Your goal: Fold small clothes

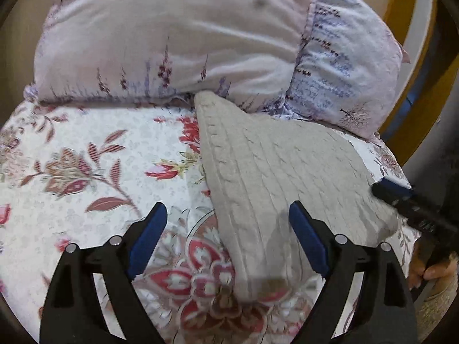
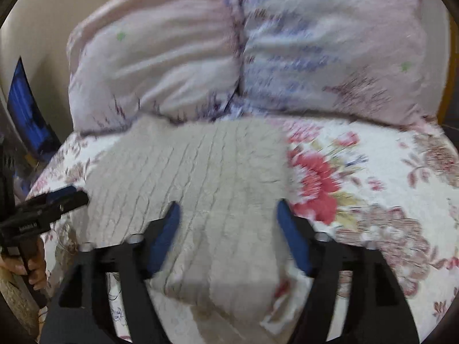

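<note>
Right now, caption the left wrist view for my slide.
Open left gripper hovers above a beige knit garment on a floral bedspread.

Floral bedspread [image 1: 71,154]; two pale pillows [image 1: 172,46] against its far edge.

From my left gripper [image 1: 228,215], jaws wide with nothing between them, the quilt [image 1: 71,149] lies flat and bare from nine round to eleven o'clock: easy passage there. At twelve the pillows [image 1: 172,43] pile up as a soft wall, blocking any reach beyond. The knit [image 1: 272,166] covers the run from twelve to three, low and flat, no bar to passing over. At three the right gripper [image 1: 401,197] crowds in, close. Through the right camera, that gripper [image 2: 228,215] also stands open over the knit [image 2: 186,172]; bare quilt [image 2: 373,172] spreads from one to four. The left gripper [image 2: 54,203] sits at nine, near.
</note>
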`<state>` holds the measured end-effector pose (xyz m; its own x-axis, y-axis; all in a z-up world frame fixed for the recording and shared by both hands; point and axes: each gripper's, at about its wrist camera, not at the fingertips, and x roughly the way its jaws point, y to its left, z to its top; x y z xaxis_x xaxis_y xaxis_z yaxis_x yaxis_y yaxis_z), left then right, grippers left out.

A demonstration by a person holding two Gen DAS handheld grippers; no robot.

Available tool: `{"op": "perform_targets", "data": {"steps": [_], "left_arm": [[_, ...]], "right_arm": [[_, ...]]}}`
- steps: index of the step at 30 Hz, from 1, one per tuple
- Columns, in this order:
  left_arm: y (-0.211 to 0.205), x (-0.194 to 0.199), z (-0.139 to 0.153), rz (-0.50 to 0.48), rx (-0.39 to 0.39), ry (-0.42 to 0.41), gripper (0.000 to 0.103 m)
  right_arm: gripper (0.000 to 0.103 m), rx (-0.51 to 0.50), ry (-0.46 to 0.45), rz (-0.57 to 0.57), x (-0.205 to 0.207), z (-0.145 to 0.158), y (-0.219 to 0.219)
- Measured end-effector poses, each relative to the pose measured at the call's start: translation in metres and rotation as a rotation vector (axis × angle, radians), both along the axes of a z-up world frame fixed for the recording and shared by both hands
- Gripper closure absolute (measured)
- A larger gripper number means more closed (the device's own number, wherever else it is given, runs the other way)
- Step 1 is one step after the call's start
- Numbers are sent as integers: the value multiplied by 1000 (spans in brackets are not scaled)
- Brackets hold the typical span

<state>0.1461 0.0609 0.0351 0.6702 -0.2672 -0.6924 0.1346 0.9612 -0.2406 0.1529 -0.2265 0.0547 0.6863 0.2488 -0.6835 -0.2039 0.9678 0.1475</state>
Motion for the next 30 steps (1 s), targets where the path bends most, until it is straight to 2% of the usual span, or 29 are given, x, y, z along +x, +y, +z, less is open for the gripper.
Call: {"op": "perform_targets", "data": {"steps": [3, 5, 7, 10, 16, 21, 23, 30], "left_arm": [[2, -26, 4, 26, 27, -38, 4], [4, -42, 2, 52, 37, -41, 2], [4, -52, 0, 68, 39, -25, 2], [1, -61, -7, 76, 58, 35, 2], [-16, -68, -17, 61, 82, 92, 2], [-37, -67, -28, 70, 217, 123, 2], [-41, -66, -32, 71, 248, 136, 2], [-45, -64, -39, 64, 263, 173, 2]], "right_arm": [[9, -25, -60, -46, -20, 11, -10], [8, -62, -81, -84, -34, 13, -14], [2, -96, -89, -118, -45, 11, -15], [1, -128, -95, -130, -62, 4, -10], [1, -107, 14, -81, -73, -19, 7], [1, -135, 106, -103, -68, -36, 20], [1, -129, 130, -107, -67, -41, 23], [1, -165, 175, -135, -63, -51, 28]]}}
